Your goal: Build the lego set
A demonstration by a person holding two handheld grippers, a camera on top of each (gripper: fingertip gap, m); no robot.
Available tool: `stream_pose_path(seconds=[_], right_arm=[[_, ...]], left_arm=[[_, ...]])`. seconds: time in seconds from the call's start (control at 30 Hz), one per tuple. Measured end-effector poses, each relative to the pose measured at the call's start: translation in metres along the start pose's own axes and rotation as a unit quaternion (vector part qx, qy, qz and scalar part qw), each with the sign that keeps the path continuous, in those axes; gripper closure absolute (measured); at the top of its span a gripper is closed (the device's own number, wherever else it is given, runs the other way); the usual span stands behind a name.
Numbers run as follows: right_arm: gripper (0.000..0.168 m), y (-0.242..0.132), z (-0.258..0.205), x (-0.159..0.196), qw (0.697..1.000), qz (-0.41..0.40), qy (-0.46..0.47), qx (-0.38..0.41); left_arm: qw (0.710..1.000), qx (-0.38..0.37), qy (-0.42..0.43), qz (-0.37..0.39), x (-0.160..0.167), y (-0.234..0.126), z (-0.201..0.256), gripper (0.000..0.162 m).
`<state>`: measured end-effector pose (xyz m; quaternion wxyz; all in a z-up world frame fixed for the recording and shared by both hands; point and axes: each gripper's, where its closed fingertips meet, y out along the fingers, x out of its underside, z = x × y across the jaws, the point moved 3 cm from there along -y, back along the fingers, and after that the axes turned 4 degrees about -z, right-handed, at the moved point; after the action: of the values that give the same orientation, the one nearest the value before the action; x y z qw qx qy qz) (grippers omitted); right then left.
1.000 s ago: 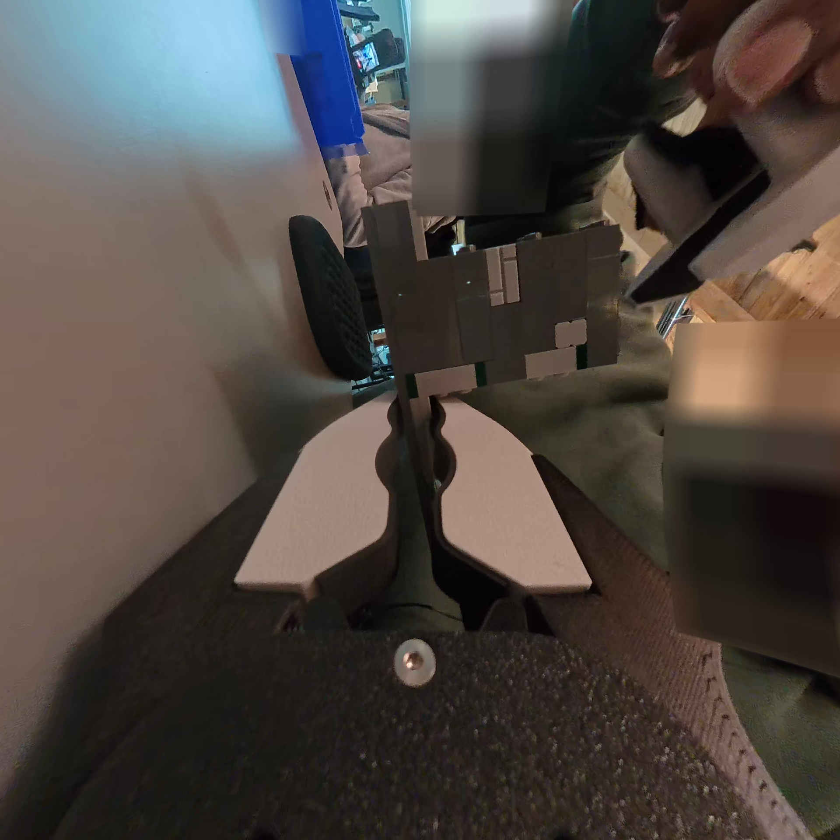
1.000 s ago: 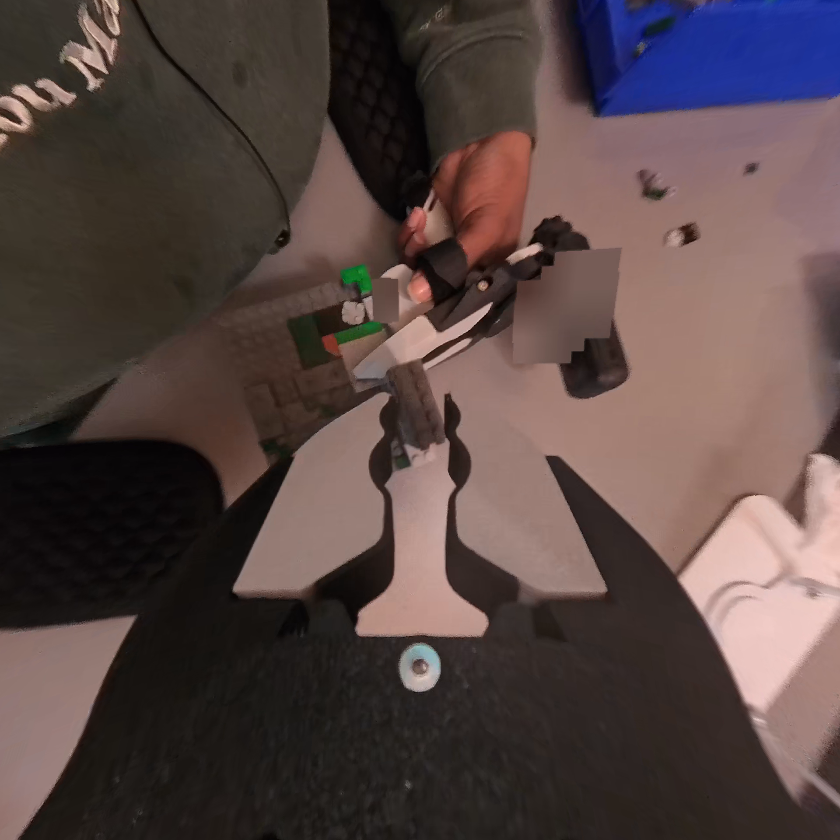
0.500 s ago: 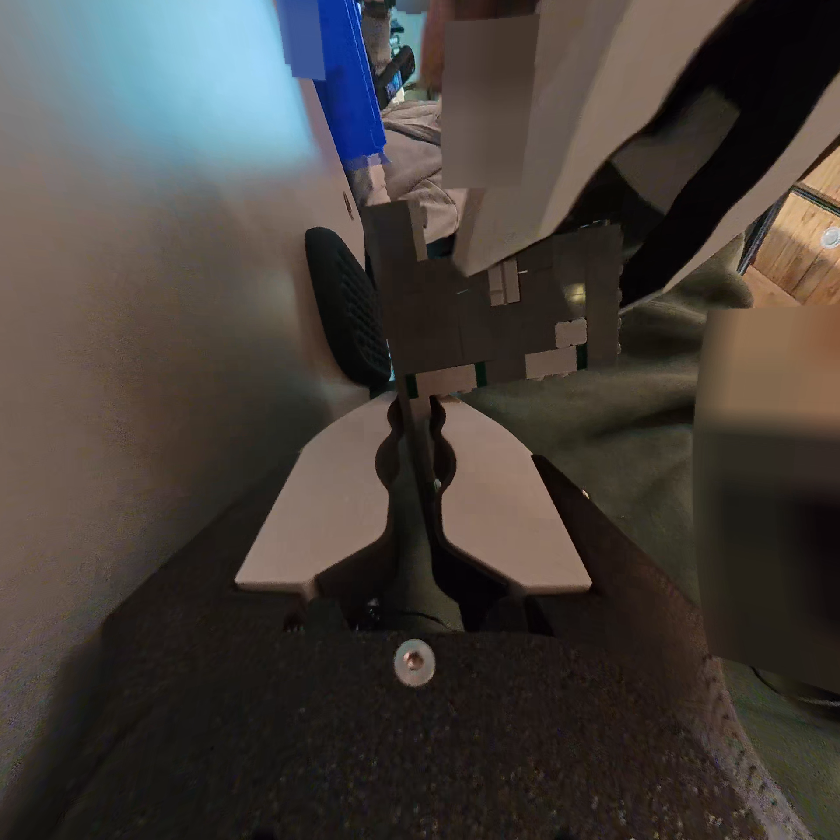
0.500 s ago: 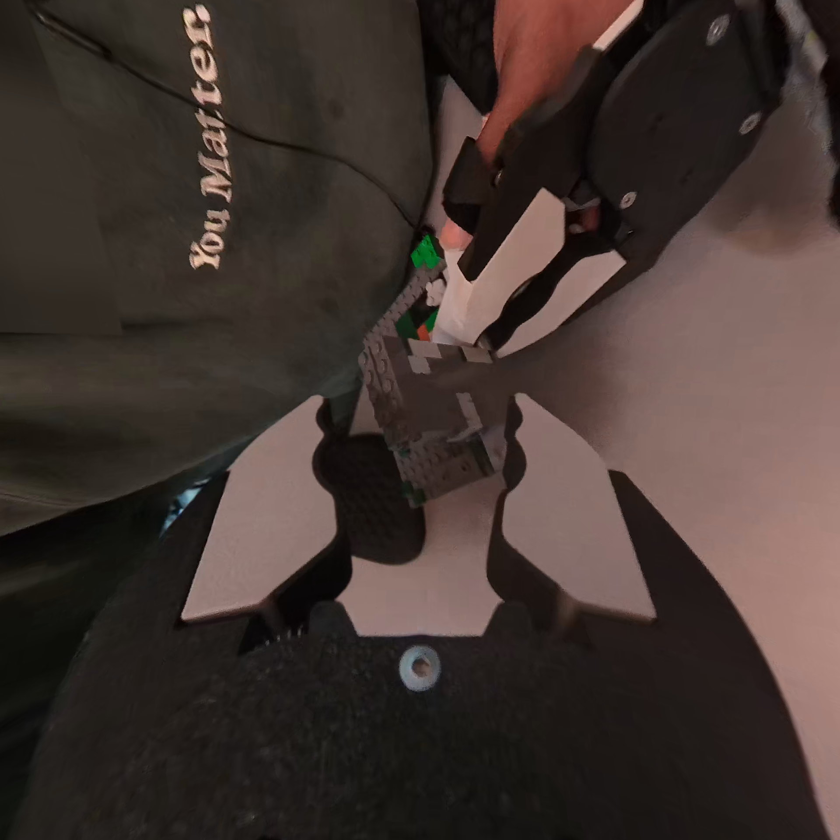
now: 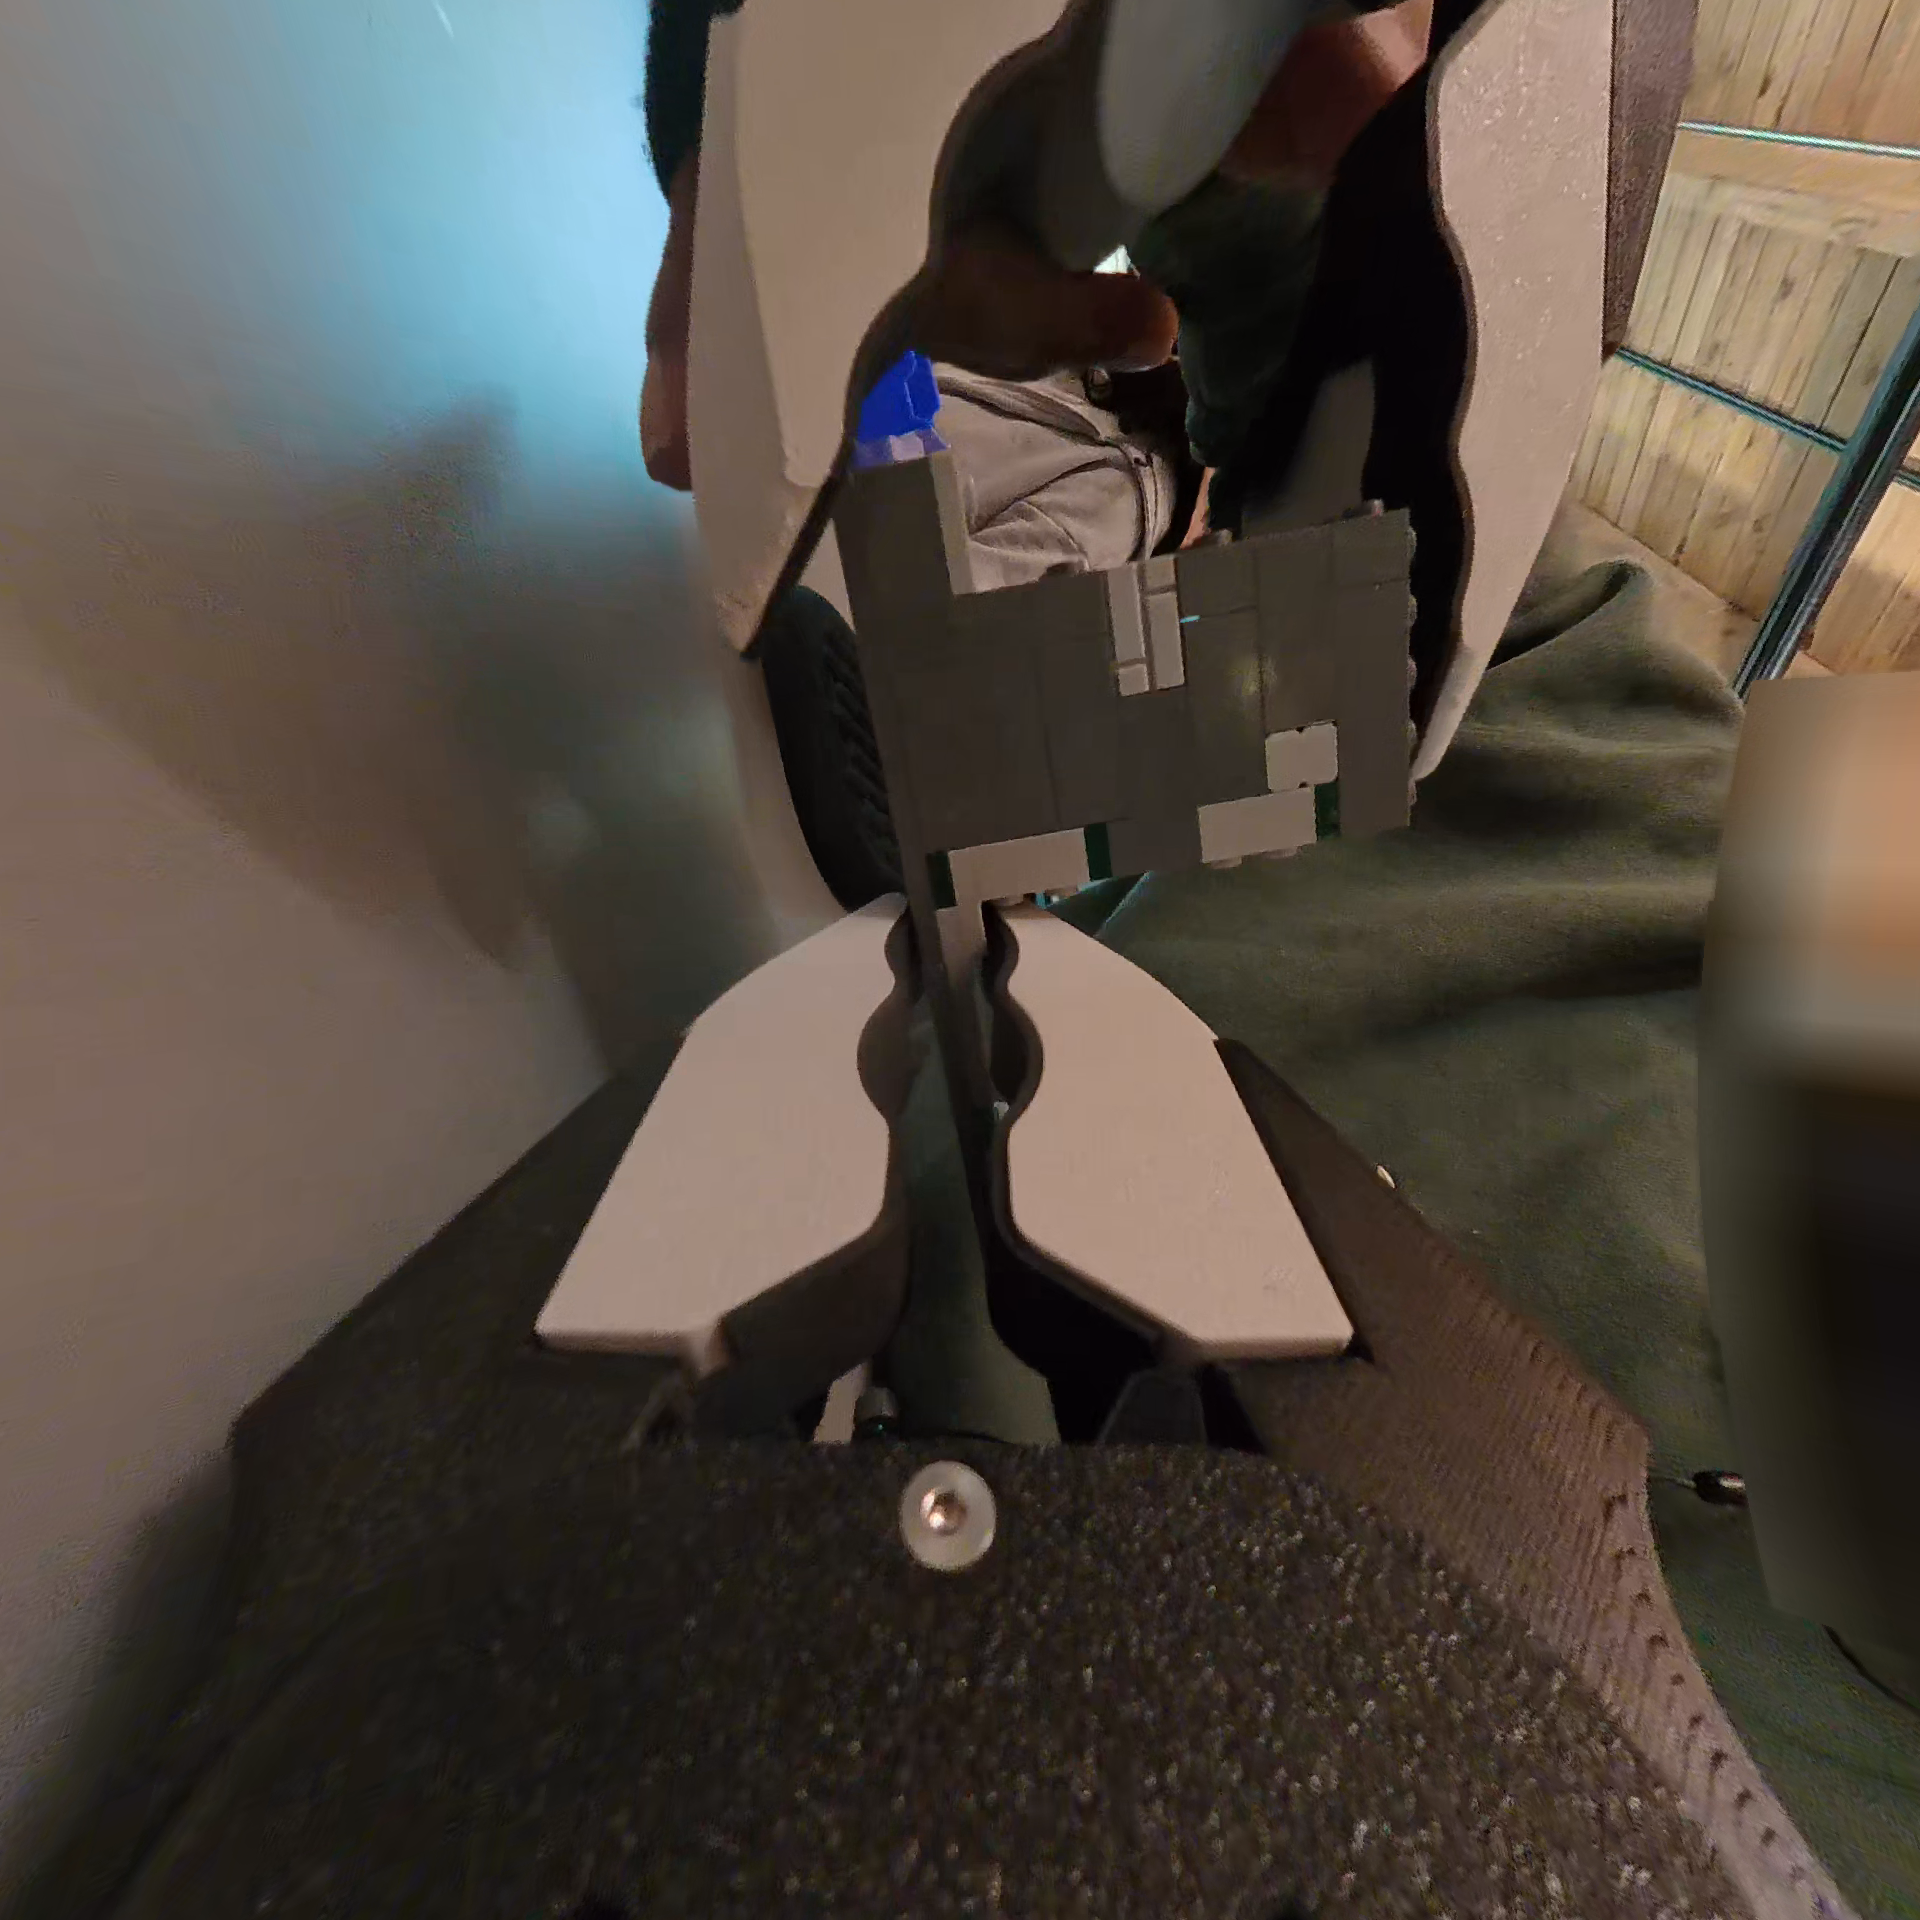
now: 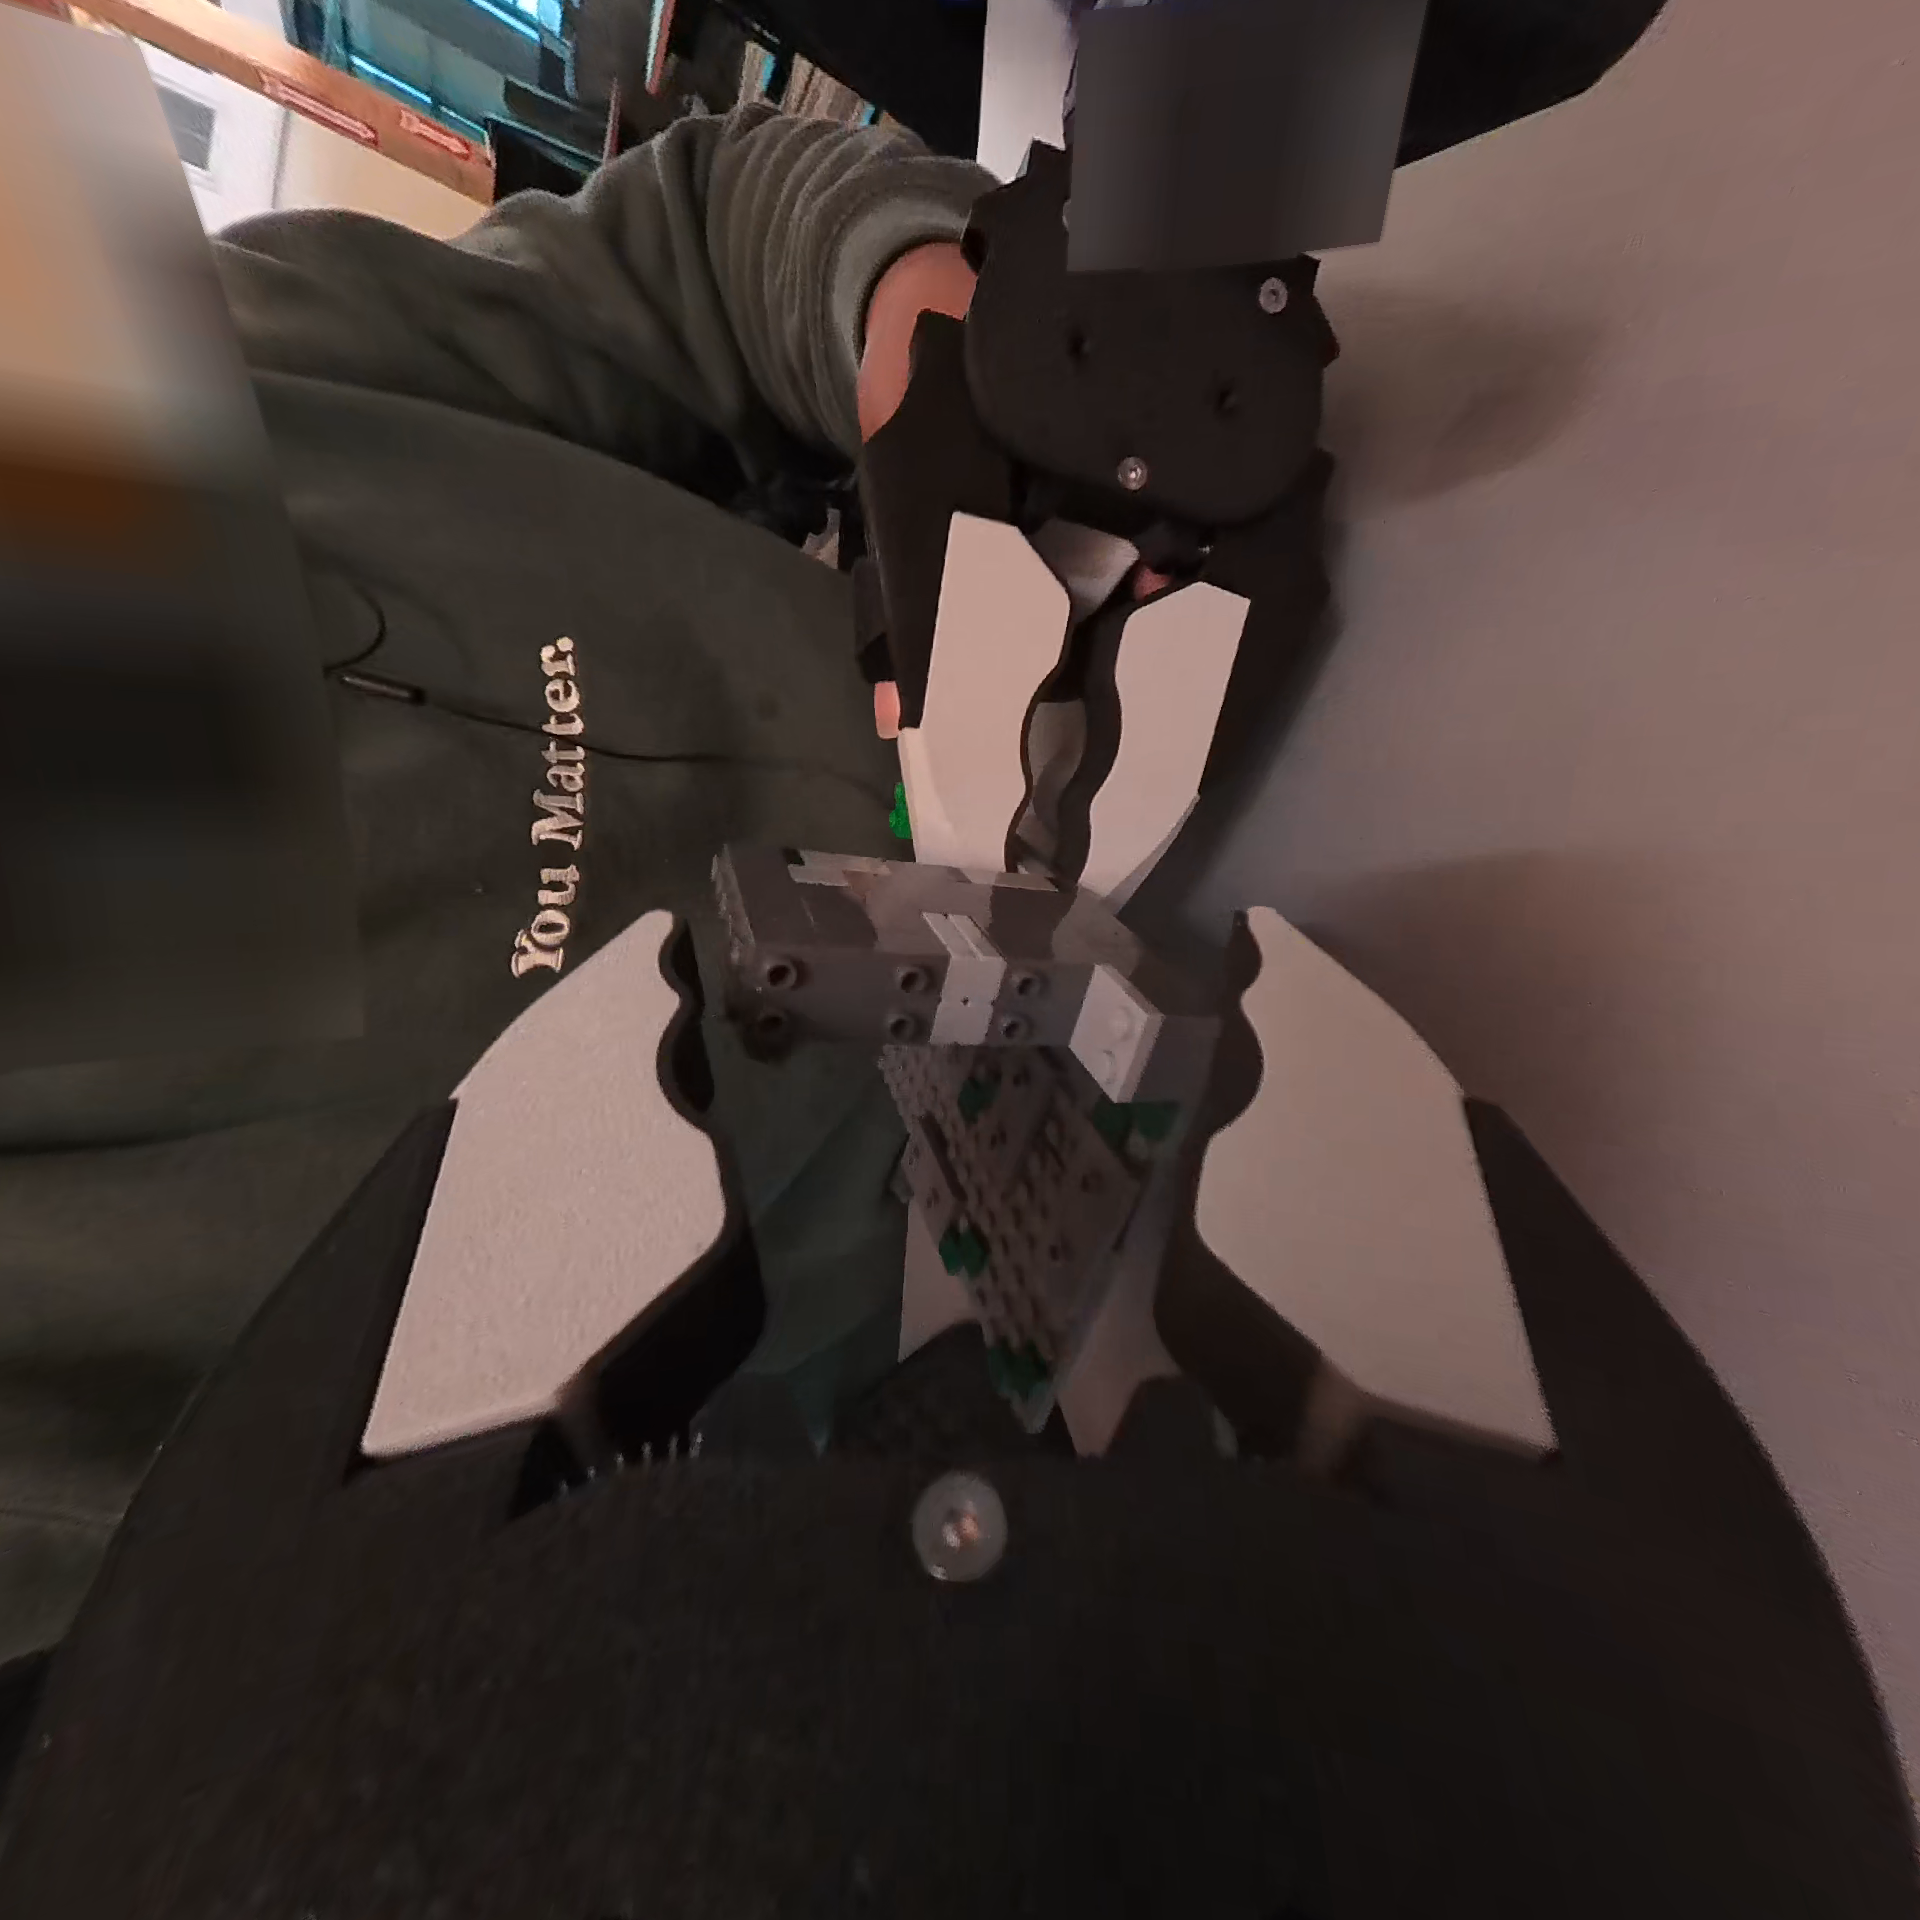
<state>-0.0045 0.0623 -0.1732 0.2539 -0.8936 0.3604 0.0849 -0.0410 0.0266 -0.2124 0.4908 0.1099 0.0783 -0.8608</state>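
Note:
A grey lego build [image 5: 1039, 717] with light grey and green bits stands on edge in the left wrist view. My left gripper [image 5: 951, 920] is shut on a thin plate at its lower edge. My right gripper [image 5: 1096, 691] comes in from above, wide open, with one finger [image 5: 769, 312] on each side of the build. In the right wrist view the build [image 6: 831, 982] lies between my right gripper's [image 6: 956, 925] open jaws, close to both tips. I cannot tell whether they touch. My left gripper [image 6: 1039, 868] grips the build's far edge.
The person's dark green sweatshirt [image 6: 468, 499] fills the left of the right wrist view and lies under the build [image 5: 1455, 1039]. A pale table surface [image 6: 1662, 883] is at the right. A black mesh object [image 5: 831, 748] and a wooden wall [image 5: 1766, 312] lie behind. One gripper's finger ends stand about 5 cm off the other's.
My right gripper held a small dark grey brick one second ago. It has opened wide and moved in around the build. My left gripper kept its hold and turned the build upward.

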Motion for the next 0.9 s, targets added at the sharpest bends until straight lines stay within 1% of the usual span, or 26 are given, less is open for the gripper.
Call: stream_pose_path(seconds=[0.2,0.3,0.37,0.43,0.53,0.57,0.63,0.7,0.8,0.83,0.9], right_arm=[[0.074,0.002,0.000,0.002,1.000,0.007,-0.004,0.011],[0.074,-0.003,-0.001,-0.002,0.999,0.026,-0.016,0.018],[0.080,-0.014,-0.003,-0.008,0.997,0.053,-0.043,0.043],[0.089,-0.029,-0.005,-0.013,0.987,0.082,-0.090,0.104],[0.106,-0.050,-0.009,-0.008,0.947,0.108,-0.181,0.241],[0.106,-0.051,-0.012,-0.003,0.933,0.109,-0.203,0.276],[0.108,-0.045,-0.019,0.011,0.901,0.100,-0.248,0.341],[0.109,-0.030,-0.021,0.026,0.866,0.078,-0.290,0.401],[0.110,-0.003,-0.015,0.046,0.824,0.043,-0.331,0.457],[0.111,0.005,-0.013,0.049,0.817,0.041,-0.340,0.465],[0.114,0.016,-0.011,0.050,0.811,0.048,-0.343,0.471]], left_arm=[[1.000,0.009,-0.005,0.002,0.002,0.001,0.001,0.152],[1.000,0.011,-0.011,0.006,0.001,0.000,-0.001,0.152],[1.000,0.016,-0.013,0.009,0.001,-0.002,-0.001,0.152],[1.000,0.022,-0.013,0.015,0.000,-0.004,0.000,0.152],[0.999,0.028,-0.015,0.029,-0.003,-0.008,0.001,0.152],[0.999,0.028,-0.017,0.033,-0.004,-0.009,0.001,0.152],[0.999,0.028,-0.020,0.042,-0.006,-0.011,0.000,0.152],[0.998,0.026,-0.022,0.046,-0.007,-0.012,-0.001,0.152],[0.998,0.023,-0.025,0.047,-0.007,-0.011,-0.003,0.152],[0.998,0.021,-0.025,0.047,-0.007,-0.010,-0.003,0.153],[0.998,0.018,-0.026,0.048,-0.007,-0.009,-0.004,0.153]])
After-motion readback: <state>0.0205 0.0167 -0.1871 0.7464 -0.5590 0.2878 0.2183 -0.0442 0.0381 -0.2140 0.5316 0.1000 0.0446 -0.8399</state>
